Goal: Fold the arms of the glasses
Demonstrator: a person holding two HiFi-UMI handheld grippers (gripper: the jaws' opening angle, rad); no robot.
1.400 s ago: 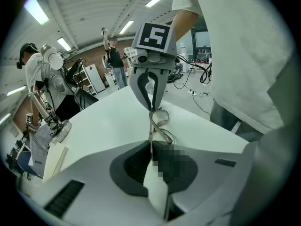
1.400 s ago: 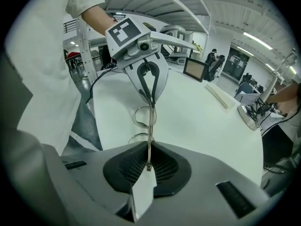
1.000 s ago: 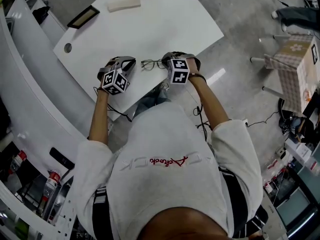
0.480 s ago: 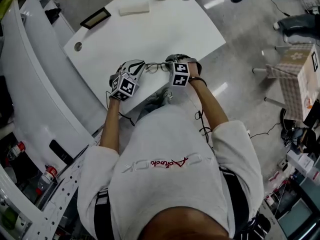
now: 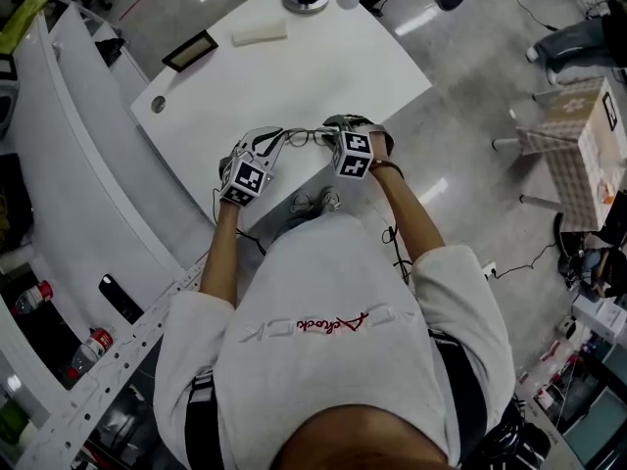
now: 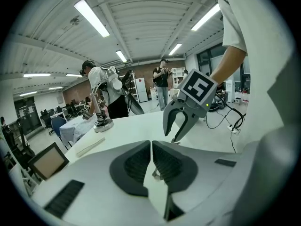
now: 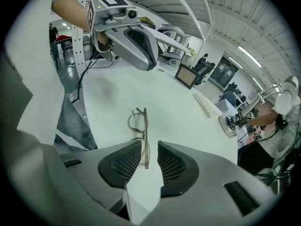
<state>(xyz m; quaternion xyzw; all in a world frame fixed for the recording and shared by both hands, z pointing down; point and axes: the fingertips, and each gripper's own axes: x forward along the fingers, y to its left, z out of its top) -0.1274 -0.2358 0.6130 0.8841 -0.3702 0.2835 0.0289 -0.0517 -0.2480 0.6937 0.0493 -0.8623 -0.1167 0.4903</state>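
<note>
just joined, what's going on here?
A person is working on a pair of glasses at the white table, with a handheld tool in each hand. The left tool is shut on one end of the glasses. The right tool's jaws have just been opening, and a glasses arm lies between them, ungripped.

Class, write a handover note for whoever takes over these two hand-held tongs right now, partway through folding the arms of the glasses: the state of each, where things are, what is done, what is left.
Left tongs: nearly closed, pinching a thin end piece of the glasses.
Right tongs: open; the jaws have just been opening. A straight bar of the glasses lies between the pads without touching them.
Where: the glasses span the two tongs by the near edge of the white table.
Done: these views do not show whether an arm is fully folded.
Left: check both arms and fold any that are open.
</note>
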